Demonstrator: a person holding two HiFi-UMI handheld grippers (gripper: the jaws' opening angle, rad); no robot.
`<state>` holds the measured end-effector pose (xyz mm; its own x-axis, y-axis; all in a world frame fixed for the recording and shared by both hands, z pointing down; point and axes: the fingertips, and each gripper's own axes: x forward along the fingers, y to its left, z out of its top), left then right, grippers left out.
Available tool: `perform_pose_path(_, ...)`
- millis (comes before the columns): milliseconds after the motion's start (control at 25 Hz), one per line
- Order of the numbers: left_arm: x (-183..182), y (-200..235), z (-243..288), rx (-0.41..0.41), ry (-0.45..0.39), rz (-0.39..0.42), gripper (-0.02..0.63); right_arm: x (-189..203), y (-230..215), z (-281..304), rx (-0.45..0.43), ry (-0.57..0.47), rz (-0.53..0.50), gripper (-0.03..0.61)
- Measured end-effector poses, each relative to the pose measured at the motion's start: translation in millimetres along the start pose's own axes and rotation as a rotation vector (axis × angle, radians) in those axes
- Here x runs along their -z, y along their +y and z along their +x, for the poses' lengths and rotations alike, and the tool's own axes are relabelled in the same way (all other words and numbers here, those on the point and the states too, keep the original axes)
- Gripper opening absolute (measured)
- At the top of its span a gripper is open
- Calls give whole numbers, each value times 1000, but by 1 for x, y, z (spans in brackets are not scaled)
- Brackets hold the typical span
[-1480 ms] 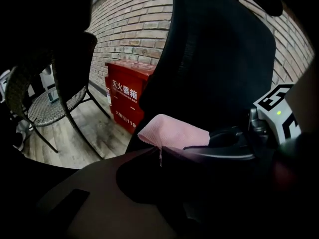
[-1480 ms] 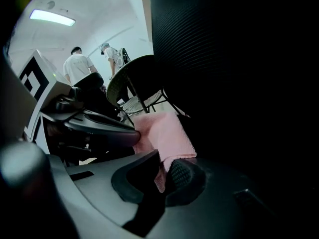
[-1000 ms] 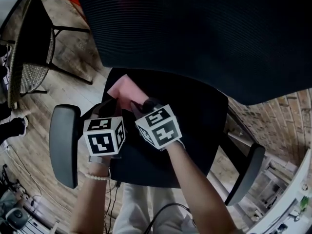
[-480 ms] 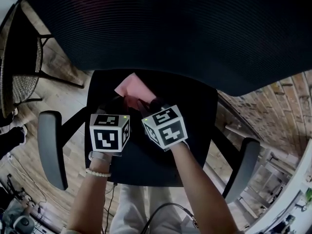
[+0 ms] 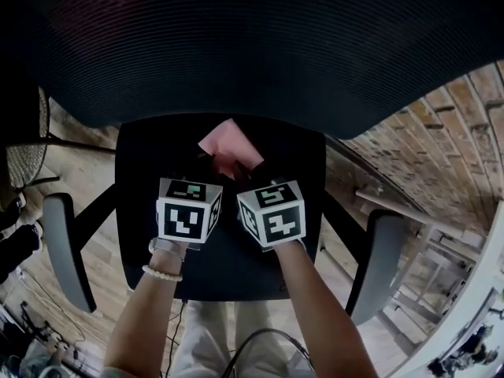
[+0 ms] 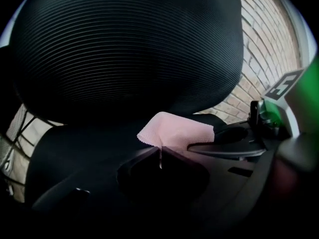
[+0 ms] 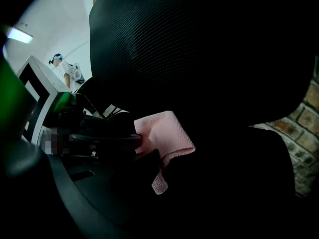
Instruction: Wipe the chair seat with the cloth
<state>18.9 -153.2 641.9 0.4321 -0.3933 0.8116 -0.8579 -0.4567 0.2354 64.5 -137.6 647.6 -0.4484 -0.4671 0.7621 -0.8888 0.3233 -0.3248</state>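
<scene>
Head view looks steeply down; both gripper views closely face the cloth.

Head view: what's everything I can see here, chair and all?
Chair backrest: one, black mesh, top of view.
Chair seat: one, black, centre.
Armrests: two, dark grey, either side of the seat.
Cloth: one, pink, on the seat near the backrest.
Floor: one, wood planks, under the chair.
Left gripper: one, black with a black-and-white marker cube, shut on the cloth.
Right gripper: one, same colours, shut on the cloth.
Forearms: two, bare, bottom of view.
</scene>
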Motion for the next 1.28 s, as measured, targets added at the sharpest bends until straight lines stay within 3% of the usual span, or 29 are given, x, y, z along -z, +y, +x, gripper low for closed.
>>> perform_pose_path(640, -10, -97, 33, 203, 31, 176, 28, 34, -71, -72, 246, -139, 360, 51)
perform_pose_path(840, -8, -116, 38, 225, 35, 238, 29, 46, -80, -84, 294, -117, 349, 51)
perform_pose_path(1280, 8, -100, 22, 187, 38, 258, 29, 52, -56, -75, 237, -61, 218, 51)
